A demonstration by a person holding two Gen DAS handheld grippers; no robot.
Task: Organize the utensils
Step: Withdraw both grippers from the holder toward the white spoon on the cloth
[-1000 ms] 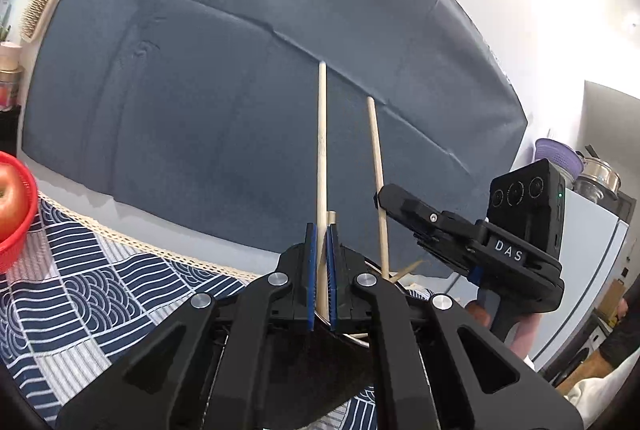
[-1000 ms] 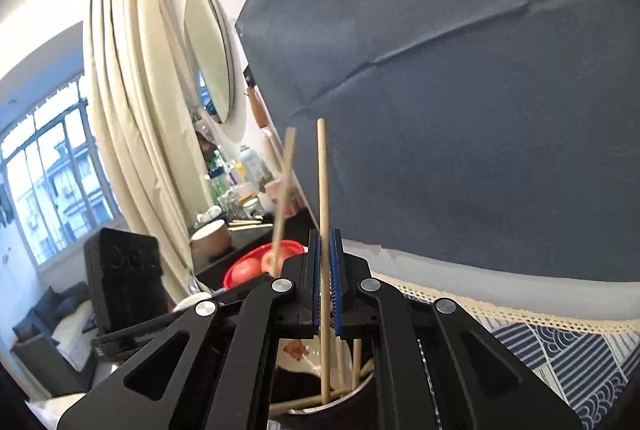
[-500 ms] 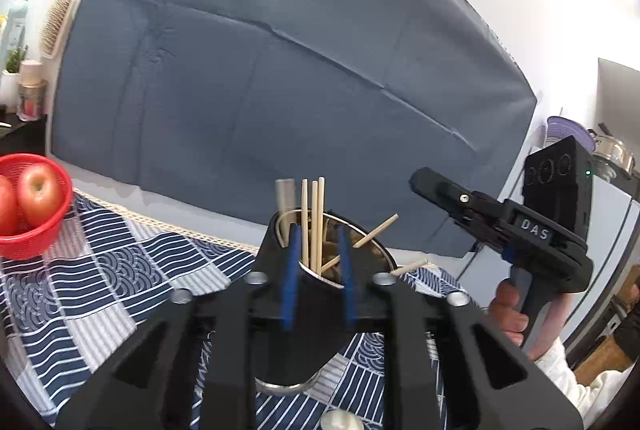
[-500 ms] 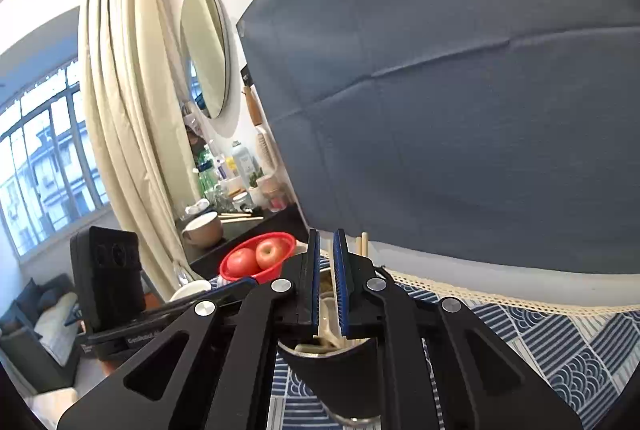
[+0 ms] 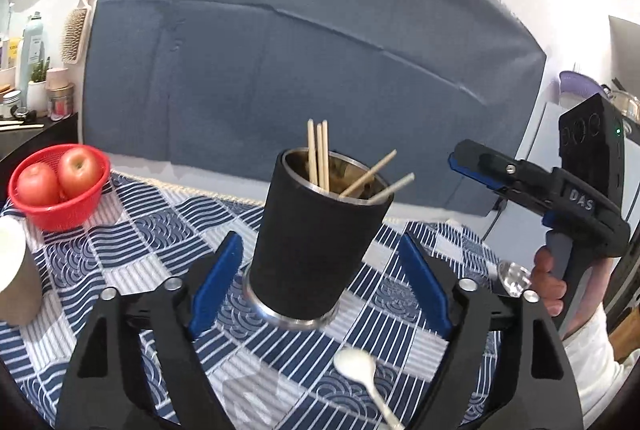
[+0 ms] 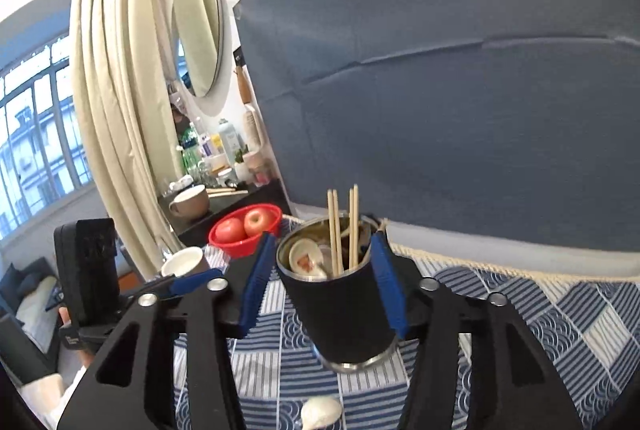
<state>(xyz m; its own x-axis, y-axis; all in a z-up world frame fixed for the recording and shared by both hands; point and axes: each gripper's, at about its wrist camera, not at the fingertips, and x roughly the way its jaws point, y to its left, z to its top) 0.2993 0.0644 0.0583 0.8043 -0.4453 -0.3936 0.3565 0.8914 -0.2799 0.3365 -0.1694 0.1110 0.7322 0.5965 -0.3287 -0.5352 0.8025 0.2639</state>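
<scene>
A black cup with a steel rim [image 5: 316, 242] stands on the blue patterned tablecloth [image 5: 132, 242] and holds several wooden chopsticks [image 5: 318, 158]. My left gripper [image 5: 320, 284] is open and empty, its jaws on either side of the cup without touching it. My right gripper [image 6: 322, 286] is open and empty too, around the same cup [image 6: 344, 306], which also holds a ceramic spoon [image 6: 306, 258]. A white spoon [image 5: 360, 370] lies on the cloth just in front of the cup. A metal spoon [image 5: 514, 276] lies at the right.
A red basket with two apples [image 5: 60, 186] sits at the far left of the table. A paper cup [image 5: 16, 270] stands at the left edge. A grey cloth backdrop [image 5: 300, 70] hangs behind. A side shelf with bottles and a mug [image 6: 192, 202] is left.
Both grippers let go of their chopsticks, which dropped into the cup. Both then opened wide and drew back and down to frame the cup.
</scene>
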